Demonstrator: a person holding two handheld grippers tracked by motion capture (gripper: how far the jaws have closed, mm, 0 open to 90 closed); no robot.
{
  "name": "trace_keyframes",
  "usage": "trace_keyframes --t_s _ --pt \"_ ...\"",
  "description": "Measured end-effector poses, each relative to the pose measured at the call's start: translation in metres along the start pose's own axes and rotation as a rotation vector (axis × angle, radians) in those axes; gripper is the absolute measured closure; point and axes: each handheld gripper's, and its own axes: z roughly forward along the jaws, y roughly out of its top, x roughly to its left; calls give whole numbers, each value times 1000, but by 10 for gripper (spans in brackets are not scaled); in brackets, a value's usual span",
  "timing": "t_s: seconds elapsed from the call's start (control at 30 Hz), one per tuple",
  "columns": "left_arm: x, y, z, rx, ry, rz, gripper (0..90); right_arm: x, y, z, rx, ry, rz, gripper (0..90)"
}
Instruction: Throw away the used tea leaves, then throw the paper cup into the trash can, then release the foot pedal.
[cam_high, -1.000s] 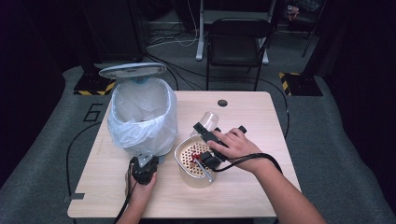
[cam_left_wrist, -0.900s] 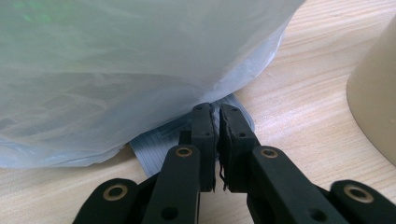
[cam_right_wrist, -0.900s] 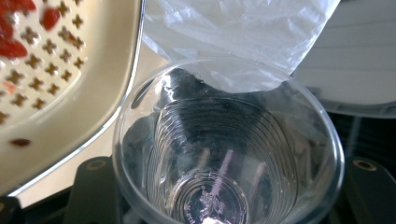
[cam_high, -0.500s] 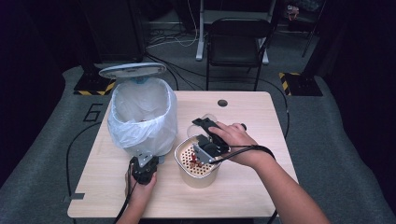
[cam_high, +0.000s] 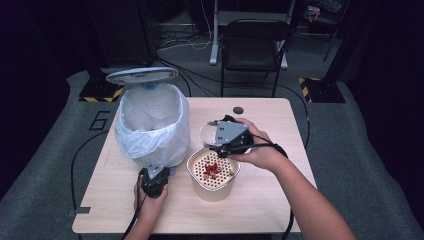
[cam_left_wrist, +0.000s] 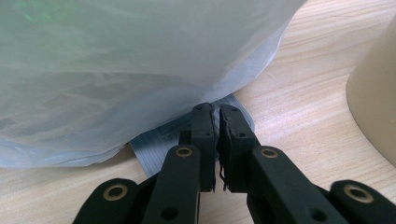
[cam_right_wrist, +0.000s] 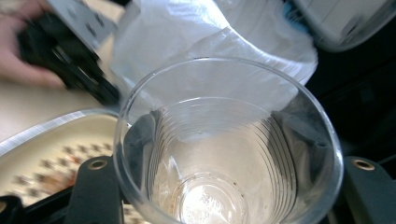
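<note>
A wooden table (cam_high: 260, 200) holds a white bin (cam_high: 152, 127) lined with a plastic bag, its lid up. The left gripper (cam_high: 152, 179), jaws together, presses the grey pedal (cam_left_wrist: 163, 142) at the bin's base, likely to keep the lid raised. Just beside the bin sits a cream strainer pot (cam_high: 212, 172) with red scraps. Above it, the right gripper (cam_high: 220, 142) clamps a clear plastic cup (cam_right_wrist: 229, 144), seemingly emptied, mouth tipped toward the bin

Both forearms bare, no sleeves or gloves. Left tool (cam_left_wrist: 217, 154): matte black jaws, brass-ringed pivot screws, small recessed screws along each jaw. Right tool (cam_high: 220, 142): black body, grey three-cornered plate on top with dark holes. A black cable trails from each tool.
</note>
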Motion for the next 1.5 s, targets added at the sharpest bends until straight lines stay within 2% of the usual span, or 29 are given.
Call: trace_keyframes --t_s 0.1,0.13,0.17,0.27,0.3,0.33,0.43,0.6,0.63,0.77,0.8,0.83,1.07,1.1,1.4,1.47,1.5 --pt "0 0 0 -1 -1 -2 850 -6 -4 -2 -47 65 123 356" --pt "0 0 0 -1 -1 -2 850 -6 -4 -2 -47 65 123 356" --pt "0 0 0 -1 0 -1 850 -8 -7 -2 -74 102 197 356" --pt "0 0 0 -1 0 -2 850 -11 -10 -1 -88 141 287 356" --pt "0 0 0 4 -2 -2 850 -13 -9 -2 -102 157 330 357" --pt "0 0 0 3 -1 -2 850 -13 -9 -2 -102 157 330 357" --pt "0 0 0 5 -2 -2 850 -18 -3 -6 -121 152 386 359" --pt "0 0 0 -3 -2 -10 850 -25 9 -10 -114 148 424 360" --pt "0 0 0 -2 -2 -8 850 -27 13 -11 -109 140 443 361" --pt "0 0 0 -3 2 -3 850 -30 19 -12 -105 133 462 361" --pt "2 1 -1 8 11 19 850 -31 21 -12 -102 128 460 361" --pt "-2 0 1 0 -14 -41 850 -32 25 -11 -96 124 461 360" --pt "-1 0 1 -8 -4 -24 850 -37 37 -8 -96 124 479 360" --pt "1 0 0 -5 6 4 850 -38 39 -7 -98 124 482 360" --pt "2 0 -1 3 -4 -3 851 -51 50 6 -102 121 538 361" --pt "2 1 -1 6 4 8 851 -53 52 8 -94 118 536 360" --pt "1 0 0 -4 1 -4 851 -54 53 9 -89 115 536 360"
